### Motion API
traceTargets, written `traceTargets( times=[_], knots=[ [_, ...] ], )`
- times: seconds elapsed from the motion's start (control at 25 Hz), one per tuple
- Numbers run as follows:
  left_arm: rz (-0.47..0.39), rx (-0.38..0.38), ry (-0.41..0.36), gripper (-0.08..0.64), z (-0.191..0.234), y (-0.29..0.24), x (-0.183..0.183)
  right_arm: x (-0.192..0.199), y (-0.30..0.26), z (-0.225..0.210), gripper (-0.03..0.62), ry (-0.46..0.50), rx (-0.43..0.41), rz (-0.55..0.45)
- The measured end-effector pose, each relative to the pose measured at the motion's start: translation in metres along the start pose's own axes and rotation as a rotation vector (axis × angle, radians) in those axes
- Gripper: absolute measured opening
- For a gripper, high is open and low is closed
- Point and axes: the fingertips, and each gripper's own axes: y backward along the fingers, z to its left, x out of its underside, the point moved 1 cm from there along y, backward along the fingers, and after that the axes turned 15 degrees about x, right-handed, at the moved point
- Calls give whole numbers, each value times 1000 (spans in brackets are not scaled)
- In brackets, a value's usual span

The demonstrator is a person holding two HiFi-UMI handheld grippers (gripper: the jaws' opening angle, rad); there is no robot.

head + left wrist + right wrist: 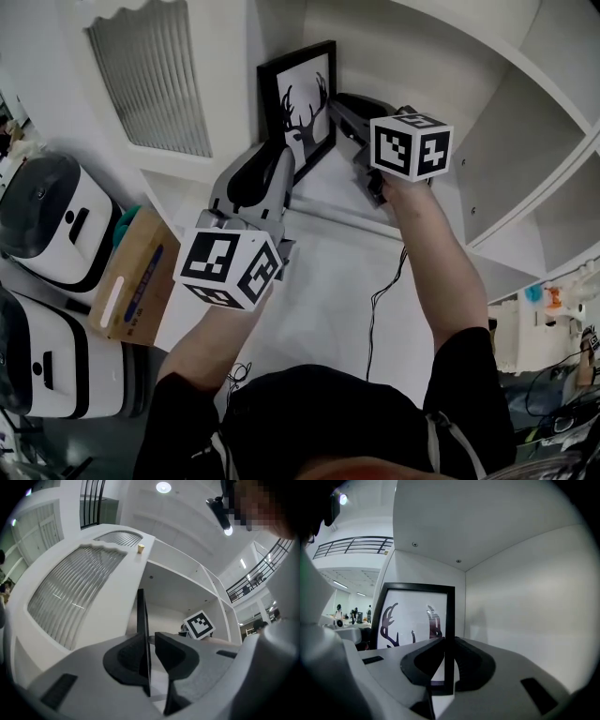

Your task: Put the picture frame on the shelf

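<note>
The picture frame [302,98], black-edged with a dark antlered deer print on white, stands upright inside a white shelf [349,192] compartment, close to its back corner. My left gripper [284,157] is shut on the frame's near left edge. In the left gripper view the frame [142,613] shows edge-on between the pads of the left gripper [149,656]. My right gripper [339,111] is shut on the frame's right edge. The right gripper view shows the print [415,618] facing me, with the right gripper [449,660] clamped on the black border beside the compartment's side wall.
A cardboard box [131,277] and two white-and-black appliances [56,220] stand on the left. A black cable [380,291] trails over the white surface below the shelf. More open compartments [525,141] lie to the right. A small cup [140,548] sits on the cabinet top.
</note>
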Motion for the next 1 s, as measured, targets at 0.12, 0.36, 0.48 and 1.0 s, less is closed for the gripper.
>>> traceTargets(
  times=[0.12,0.36,0.48,1.0],
  knots=[
    [3,10,-5,77,0,-2,3,0,-7,1,74,2,9,-6],
    [20,39,-11,72,0,-12,8,0,-23,1,60,2,45,-6],
    [21,45,-17,71,-2,-16,9,0,-28,2,54,-2,55,-6],
    [9,51,30,71,1,-10,12,-9,10,16,49,11,57,-123]
  ],
)
